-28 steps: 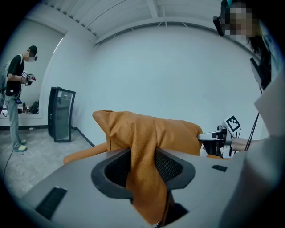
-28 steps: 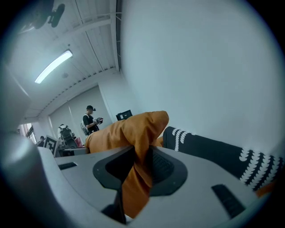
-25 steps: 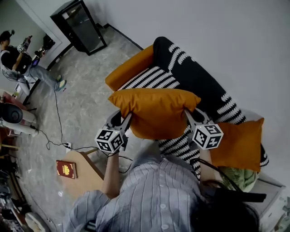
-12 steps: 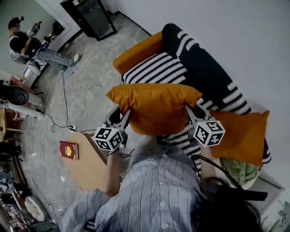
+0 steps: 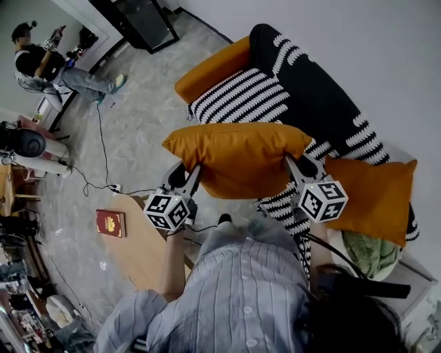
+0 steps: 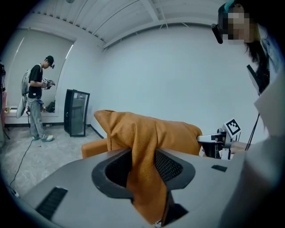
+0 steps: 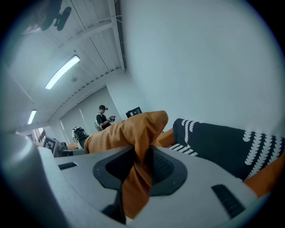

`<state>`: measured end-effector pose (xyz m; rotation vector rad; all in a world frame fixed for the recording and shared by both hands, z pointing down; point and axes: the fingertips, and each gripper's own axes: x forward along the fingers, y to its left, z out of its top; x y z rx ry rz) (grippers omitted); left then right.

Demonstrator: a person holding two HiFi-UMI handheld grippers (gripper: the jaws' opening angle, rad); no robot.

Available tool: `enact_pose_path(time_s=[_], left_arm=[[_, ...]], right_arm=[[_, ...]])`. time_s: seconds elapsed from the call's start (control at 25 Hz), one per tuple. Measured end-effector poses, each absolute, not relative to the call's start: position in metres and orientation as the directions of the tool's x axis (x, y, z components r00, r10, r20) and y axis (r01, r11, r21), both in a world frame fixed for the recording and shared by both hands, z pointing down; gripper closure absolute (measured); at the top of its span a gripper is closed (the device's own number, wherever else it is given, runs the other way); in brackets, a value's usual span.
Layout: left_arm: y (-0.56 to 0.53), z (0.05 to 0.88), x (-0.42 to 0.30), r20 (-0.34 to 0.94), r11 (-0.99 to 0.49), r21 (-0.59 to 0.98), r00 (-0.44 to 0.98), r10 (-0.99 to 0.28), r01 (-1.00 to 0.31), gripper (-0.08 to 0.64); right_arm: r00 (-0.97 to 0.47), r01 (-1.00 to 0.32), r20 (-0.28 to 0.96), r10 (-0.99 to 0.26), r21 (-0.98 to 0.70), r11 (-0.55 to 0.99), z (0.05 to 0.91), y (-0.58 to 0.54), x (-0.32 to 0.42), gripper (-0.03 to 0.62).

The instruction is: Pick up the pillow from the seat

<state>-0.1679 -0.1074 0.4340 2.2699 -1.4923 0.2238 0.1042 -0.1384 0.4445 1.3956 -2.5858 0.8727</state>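
Observation:
An orange pillow (image 5: 238, 158) hangs in the air above the front of the sofa, held by both grippers. My left gripper (image 5: 187, 176) is shut on its left edge, where orange fabric (image 6: 142, 151) is pinched between the jaws. My right gripper (image 5: 295, 169) is shut on its right edge, the cloth (image 7: 138, 173) bunched between its jaws. The striped seat (image 5: 238, 100) of the sofa lies beyond and below the pillow. A second orange pillow (image 5: 375, 200) rests on the sofa's right end.
The sofa has an orange armrest (image 5: 210, 69) and a black, white-patterned back (image 5: 324, 96). A low wooden table (image 5: 148, 251) with a red book (image 5: 111, 223) stands at lower left. A black cabinet (image 5: 141, 21) and another person (image 5: 48, 65) are far left. Cables (image 5: 103, 172) cross the floor.
The pillow and both grippers have drawn back from the sofa toward me, so more of the striped seat shows beyond it. Both grips are unchanged.

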Motion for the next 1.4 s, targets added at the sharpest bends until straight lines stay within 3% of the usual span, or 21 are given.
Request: enact_pose_path(time_s=[0.48, 1.4], left_arm=[[-0.101, 0.454, -0.224, 0.331, -0.342, 0.251, 0.412, -0.849, -0.906, 0.391], [0.013, 0.420, -0.337, 0.216, -0.493, 0.273, 0.552, -0.806, -0.826, 0.397]], right_arm=[[-0.582, -0.792, 0.330, -0.744, -0.437, 0.426, 0.467, -0.132, 0.049, 0.488], [-0.454, -0.865, 0.325, -0.830, -0.384, 0.323, 0.426, 0.018, -0.061, 0.488]])
